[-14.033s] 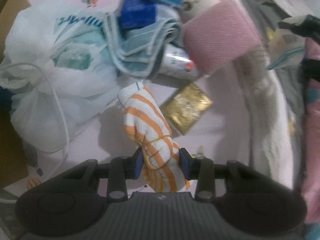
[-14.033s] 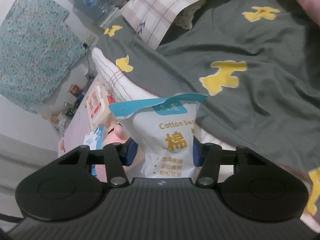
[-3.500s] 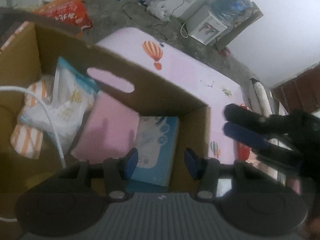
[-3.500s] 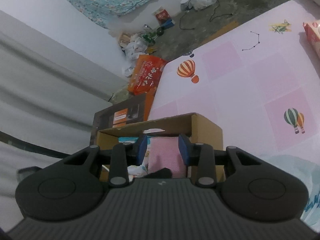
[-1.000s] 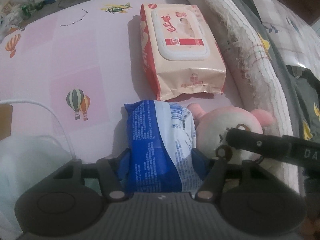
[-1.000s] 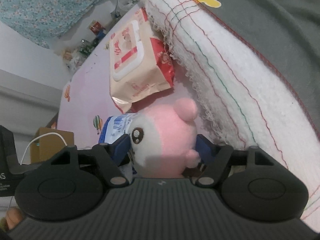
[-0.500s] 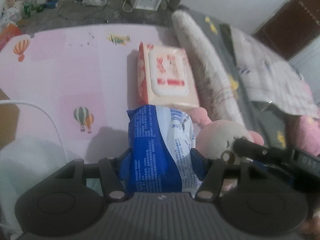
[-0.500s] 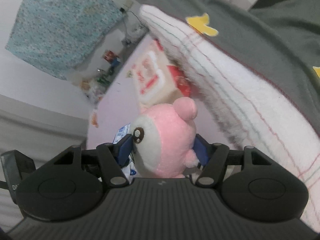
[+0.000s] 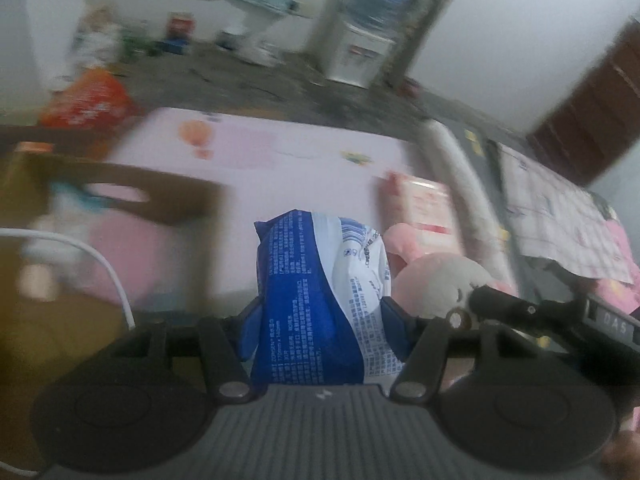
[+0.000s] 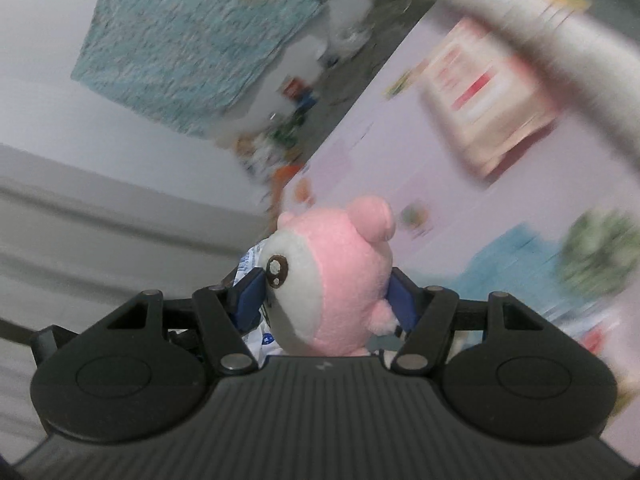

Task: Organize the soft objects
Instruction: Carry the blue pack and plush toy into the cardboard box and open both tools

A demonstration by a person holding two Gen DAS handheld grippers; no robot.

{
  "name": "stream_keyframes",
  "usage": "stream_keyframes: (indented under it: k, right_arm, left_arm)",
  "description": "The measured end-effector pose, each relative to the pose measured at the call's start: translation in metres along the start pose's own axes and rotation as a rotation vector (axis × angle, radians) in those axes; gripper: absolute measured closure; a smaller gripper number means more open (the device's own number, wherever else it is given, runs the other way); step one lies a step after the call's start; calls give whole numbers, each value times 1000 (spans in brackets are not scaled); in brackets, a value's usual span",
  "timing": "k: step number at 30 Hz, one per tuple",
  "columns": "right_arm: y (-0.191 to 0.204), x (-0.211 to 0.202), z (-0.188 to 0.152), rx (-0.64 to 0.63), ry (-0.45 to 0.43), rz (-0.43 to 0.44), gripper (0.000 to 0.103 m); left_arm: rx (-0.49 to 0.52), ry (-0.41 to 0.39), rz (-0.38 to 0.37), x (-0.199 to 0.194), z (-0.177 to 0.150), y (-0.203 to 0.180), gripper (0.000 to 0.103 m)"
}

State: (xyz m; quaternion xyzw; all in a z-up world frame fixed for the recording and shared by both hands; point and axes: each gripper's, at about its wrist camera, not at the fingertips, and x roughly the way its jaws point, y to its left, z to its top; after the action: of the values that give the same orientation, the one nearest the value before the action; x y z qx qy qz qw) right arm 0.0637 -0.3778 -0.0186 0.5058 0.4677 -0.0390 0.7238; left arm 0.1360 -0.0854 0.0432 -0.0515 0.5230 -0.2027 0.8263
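My left gripper [image 9: 320,320] is shut on a blue and white soft pack [image 9: 320,296] and holds it in the air above the pink mat. My right gripper [image 10: 324,296] is shut on a pink and white plush toy [image 10: 332,280]. The plush also shows in the left wrist view [image 9: 436,280], just right of the pack, with the right gripper's finger in front of it. The brown cardboard box [image 9: 176,196] stands at the left, blurred, with a pink item [image 9: 128,248] and a white pack inside.
A peach wet-wipes pack [image 9: 420,208] lies on the pink mat [image 9: 280,160] beside the white blanket roll [image 9: 460,176]; it also shows in the right wrist view [image 10: 488,100]. A white cable [image 9: 100,264] crosses the box. An orange bag [image 9: 88,104] lies on the floor beyond.
Both grippers have lifted and swung left with their objects. The box has come into the left wrist view. Both views are motion-blurred.
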Motion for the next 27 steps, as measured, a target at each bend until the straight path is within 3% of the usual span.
stream_keyframes:
  k: [7, 13, 21, 27]
  right_arm:
    - [77, 90, -79, -2, 142, 49, 39]
    - [125, 162, -142, -7, 210, -14, 39]
    - [139, 214, -180, 8, 178, -165, 39]
    - [141, 239, -181, -15, 144, -228, 38]
  left_arm:
    - [-32, 3, 159, -49, -9, 115, 42]
    - [0, 59, 276, -41, -25, 191, 41]
    - [129, 102, 331, 2, -40, 221, 41]
    - [241, 132, 382, 28, -48, 223, 41]
